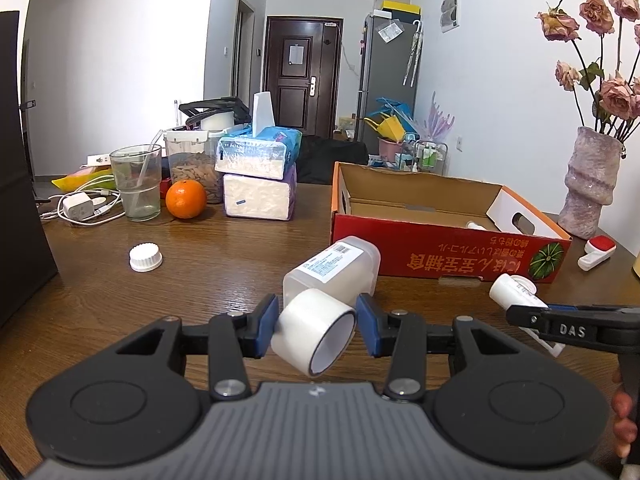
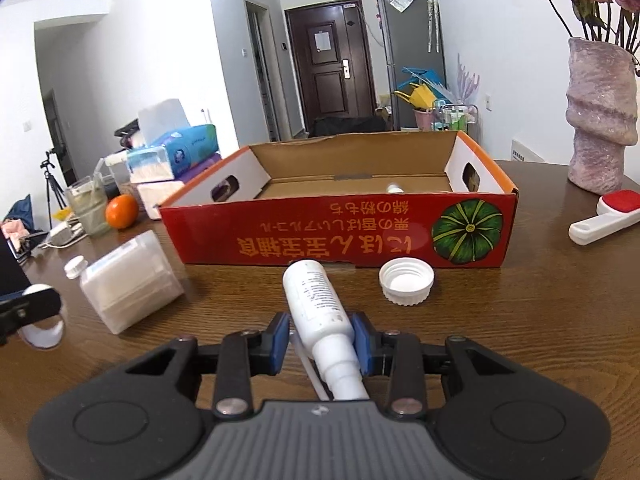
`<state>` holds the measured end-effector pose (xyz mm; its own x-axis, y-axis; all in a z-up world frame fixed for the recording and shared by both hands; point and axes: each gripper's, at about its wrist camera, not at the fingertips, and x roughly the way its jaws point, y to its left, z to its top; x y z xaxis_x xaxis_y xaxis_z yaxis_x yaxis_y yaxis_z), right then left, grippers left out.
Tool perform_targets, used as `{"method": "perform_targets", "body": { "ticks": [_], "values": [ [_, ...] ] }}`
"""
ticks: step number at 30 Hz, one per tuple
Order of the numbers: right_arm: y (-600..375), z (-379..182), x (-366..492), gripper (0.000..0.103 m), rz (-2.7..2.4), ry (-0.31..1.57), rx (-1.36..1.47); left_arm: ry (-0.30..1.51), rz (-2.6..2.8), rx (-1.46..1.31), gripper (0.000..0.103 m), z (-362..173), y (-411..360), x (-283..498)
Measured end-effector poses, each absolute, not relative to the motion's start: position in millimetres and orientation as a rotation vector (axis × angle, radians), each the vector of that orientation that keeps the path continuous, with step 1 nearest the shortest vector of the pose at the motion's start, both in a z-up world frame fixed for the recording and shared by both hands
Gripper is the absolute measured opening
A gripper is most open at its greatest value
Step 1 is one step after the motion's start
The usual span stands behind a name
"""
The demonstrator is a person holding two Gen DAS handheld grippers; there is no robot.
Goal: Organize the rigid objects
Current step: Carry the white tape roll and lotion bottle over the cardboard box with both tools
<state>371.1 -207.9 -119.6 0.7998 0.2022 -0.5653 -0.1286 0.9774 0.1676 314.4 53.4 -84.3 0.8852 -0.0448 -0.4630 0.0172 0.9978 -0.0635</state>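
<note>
We have the white spray bottle [image 2: 318, 304] pinched between the pads of the right tongs [image 2: 320, 344], its base pointing toward the box and its nozzle end back toward us, low over the desk [image 2: 520, 340] just in front of the box. The left tongs [image 1: 316, 322] are pressed shut on a roll of clear tape [image 1: 314, 332], held just above the desk with its open core facing us.

The red cardboard box [image 2: 336, 236] looks like the place to gather things. So far we see only one small white item [image 2: 394, 188] lying inside it near the far wall; we cannot tell what it is. By our reckoning the job is at an early stage: two things are in hand but neither is in the box yet.

Still loose on the desk are the clear plastic container [image 2: 128, 280] lying on its side to the left of the box, a white ribbed cap [image 2: 406, 282] just right of the bottle, and another white cap [image 1: 145, 256] farther left. A red and white brush [image 2: 604, 218] lies right of the box, near the vase [image 2: 600, 120].

Beyond these sit an orange [image 1: 186, 199], a glass [image 1: 138, 184], tissue packs [image 1: 260, 184] and a charger with cables [image 1: 82, 206]; whether those belong to the sorting we cannot say.
</note>
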Motion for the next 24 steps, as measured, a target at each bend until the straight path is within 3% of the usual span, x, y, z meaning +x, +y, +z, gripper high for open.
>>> {"method": "perform_targets", "body": {
  "ticks": [24],
  "values": [
    [-222, -69, 328, 0.033, 0.211, 0.477, 0.175, 0.474, -0.046, -0.088, 0.044, -55, 51, 316]
  ]
}}
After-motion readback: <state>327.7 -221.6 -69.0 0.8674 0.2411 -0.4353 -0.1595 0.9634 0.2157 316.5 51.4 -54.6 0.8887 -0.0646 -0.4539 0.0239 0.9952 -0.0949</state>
